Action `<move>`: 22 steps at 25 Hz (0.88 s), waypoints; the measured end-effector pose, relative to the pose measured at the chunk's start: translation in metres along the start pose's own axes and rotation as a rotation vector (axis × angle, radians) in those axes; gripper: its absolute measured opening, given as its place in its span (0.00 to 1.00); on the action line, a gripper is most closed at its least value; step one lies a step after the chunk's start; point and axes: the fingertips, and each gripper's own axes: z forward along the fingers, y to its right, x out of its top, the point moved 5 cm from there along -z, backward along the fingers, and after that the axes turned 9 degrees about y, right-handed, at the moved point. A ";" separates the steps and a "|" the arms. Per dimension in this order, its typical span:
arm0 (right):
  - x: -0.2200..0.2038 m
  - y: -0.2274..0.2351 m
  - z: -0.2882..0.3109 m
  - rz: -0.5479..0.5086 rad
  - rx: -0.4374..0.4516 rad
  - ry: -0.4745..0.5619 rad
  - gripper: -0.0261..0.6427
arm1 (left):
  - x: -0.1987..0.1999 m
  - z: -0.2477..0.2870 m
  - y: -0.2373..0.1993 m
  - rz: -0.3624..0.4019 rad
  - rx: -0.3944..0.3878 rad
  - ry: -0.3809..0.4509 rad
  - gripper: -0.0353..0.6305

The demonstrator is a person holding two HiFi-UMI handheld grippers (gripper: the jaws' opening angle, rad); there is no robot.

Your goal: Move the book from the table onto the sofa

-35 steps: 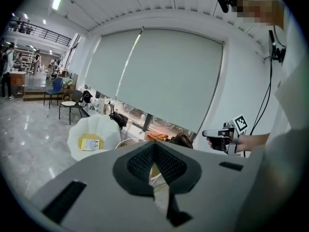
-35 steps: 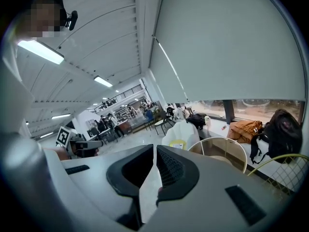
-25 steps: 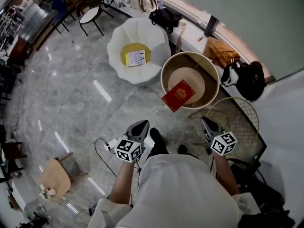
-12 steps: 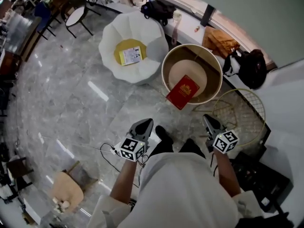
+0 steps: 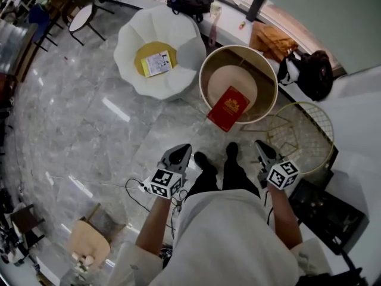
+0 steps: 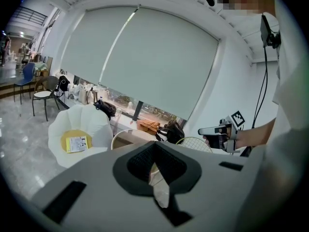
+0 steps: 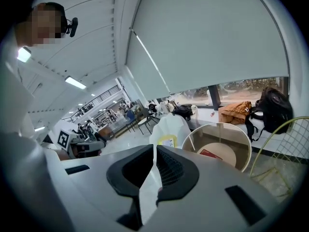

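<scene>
Book [image 5: 228, 107] well beyond right hand-held gripper [image 5: 261, 146]

**Where things lie around you**

The desk [image 5: 226, 79] stands straight ahead of you, with the book [image 5: 228, 108] on its near side; the sofa [image 5: 137, 31] sits just beside the desk on its left, a cushion [image 5: 146, 51] on its seat and a leaflet [image 5: 156, 63] on the cushion; a wire frame [image 5: 303, 133] stands right of the desk; behind the desk, a ledge [image 5: 225, 24] bears a backpack [image 5: 312, 73]; your left gripper [image 5: 182, 150] and right gripper [image 5: 261, 146] are nearer you, apart from the book.
</scene>
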 end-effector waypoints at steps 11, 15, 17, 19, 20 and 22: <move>-0.034 0.055 0.039 0.078 0.005 -0.084 0.11 | -0.034 0.054 -0.017 -0.042 0.018 -0.049 0.06; -0.050 0.080 0.056 0.104 0.014 -0.123 0.11 | -0.048 0.080 -0.020 -0.052 0.026 -0.062 0.06; -0.057 0.090 0.063 0.117 0.020 -0.144 0.11 | -0.054 0.092 -0.022 -0.061 0.029 -0.070 0.06; -0.065 0.100 0.071 0.132 0.027 -0.164 0.11 | -0.059 0.105 -0.024 -0.068 0.033 -0.077 0.06; -0.069 0.105 0.075 0.138 0.031 -0.173 0.11 | -0.063 0.111 -0.026 -0.070 0.036 -0.080 0.06; -0.080 0.116 0.082 0.148 0.039 -0.190 0.11 | -0.072 0.123 -0.031 -0.071 0.044 -0.084 0.06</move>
